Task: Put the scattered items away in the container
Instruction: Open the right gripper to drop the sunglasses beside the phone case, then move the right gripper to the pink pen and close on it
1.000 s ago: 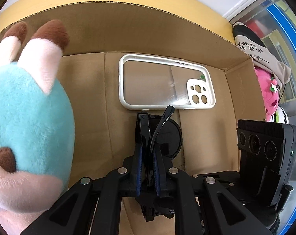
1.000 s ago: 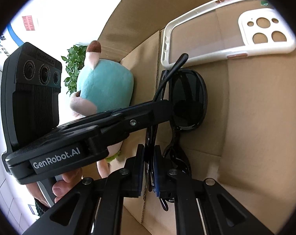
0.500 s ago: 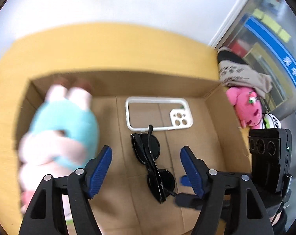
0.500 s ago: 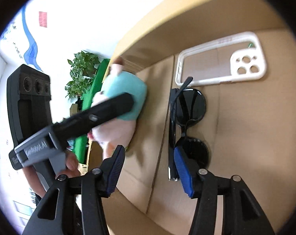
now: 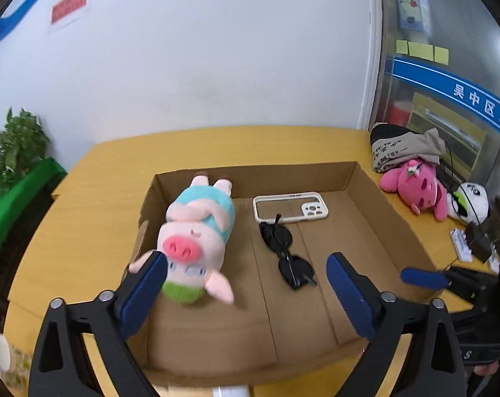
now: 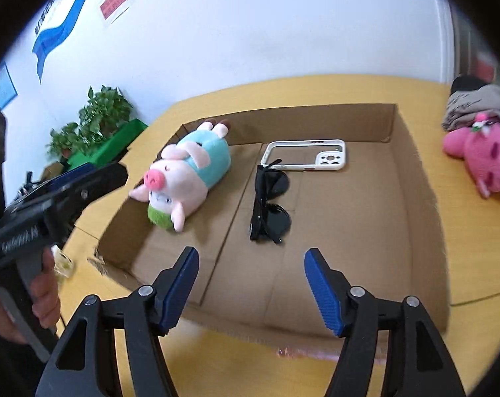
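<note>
Our left gripper [image 5: 246, 292] and right gripper [image 6: 251, 286] both hang empty, jaws opening, above the brown cardboard box [image 5: 392, 211]. The folded black sunglasses [image 6: 269, 203] lie inside, lengthwise ahead (slightly nearer our right, we judge).

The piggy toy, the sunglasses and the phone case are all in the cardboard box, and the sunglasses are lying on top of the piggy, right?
Not quite. The sunglasses lie on the cardboard box floor beside the piggy toy, not on it, as the right wrist view shows. The phone case is in there too.
</note>
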`<state>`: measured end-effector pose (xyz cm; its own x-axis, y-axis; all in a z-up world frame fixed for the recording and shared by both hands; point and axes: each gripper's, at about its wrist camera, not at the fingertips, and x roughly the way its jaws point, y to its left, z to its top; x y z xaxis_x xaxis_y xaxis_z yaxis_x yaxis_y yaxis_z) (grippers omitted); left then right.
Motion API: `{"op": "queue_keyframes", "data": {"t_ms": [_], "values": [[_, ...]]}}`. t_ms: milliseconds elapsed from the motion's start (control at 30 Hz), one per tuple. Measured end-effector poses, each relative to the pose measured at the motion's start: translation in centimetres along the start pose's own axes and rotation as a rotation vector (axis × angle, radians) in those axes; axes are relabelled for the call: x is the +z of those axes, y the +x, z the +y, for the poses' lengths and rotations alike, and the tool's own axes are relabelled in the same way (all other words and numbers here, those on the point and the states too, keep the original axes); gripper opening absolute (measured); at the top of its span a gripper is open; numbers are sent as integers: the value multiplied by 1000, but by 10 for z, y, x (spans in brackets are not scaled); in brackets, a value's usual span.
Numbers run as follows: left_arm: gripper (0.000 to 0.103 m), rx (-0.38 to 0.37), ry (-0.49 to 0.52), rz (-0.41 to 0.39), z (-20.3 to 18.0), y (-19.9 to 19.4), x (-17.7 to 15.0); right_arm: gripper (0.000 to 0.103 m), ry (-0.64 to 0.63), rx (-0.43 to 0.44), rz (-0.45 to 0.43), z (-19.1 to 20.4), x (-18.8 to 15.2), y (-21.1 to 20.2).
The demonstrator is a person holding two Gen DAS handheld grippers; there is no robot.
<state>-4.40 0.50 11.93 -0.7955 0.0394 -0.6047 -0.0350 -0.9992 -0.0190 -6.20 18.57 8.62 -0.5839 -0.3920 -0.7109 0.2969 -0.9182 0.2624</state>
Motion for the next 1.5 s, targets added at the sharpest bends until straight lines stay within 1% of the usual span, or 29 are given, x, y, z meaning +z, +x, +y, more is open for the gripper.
{"op": "queue_keyframes", "data": {"t_ms": [100,167,267,467,767,1033,1233,1367,1500], "values": [[102,7,2,-25,-6,-16,-15,67,-23,-48,-14,5,-17,-11],[103,19,-4,-39,-9,-24,-21,67,-26,-61,-16,8,-21,-13],[103,15,-14,-46,-11,-30,-26,67,-36,-86,-23,9,-24,-18],[103,15,-11,-45,-14,-34,-34,67,-38,-102,-44,5,-27,-23],[103,-4,11,-27,-24,-33,-39,68,-27,-91,-48,3,-32,-28],[103,-2,3,-11,-30,-30,-42,68,-15,-80,-50,-2,-40,-37],[103,-9,-4,-3,-38,-29,-45,68,-28,-72,-30,-6,-45,-38],[103,-24,-15,-7,-36,-29,-46,68,-33,-78,-28,-7,-43,-38],[103,-27,-21,8,-26,-26,-49,68,-26,-85,-32,-9,-44,-39]]}}
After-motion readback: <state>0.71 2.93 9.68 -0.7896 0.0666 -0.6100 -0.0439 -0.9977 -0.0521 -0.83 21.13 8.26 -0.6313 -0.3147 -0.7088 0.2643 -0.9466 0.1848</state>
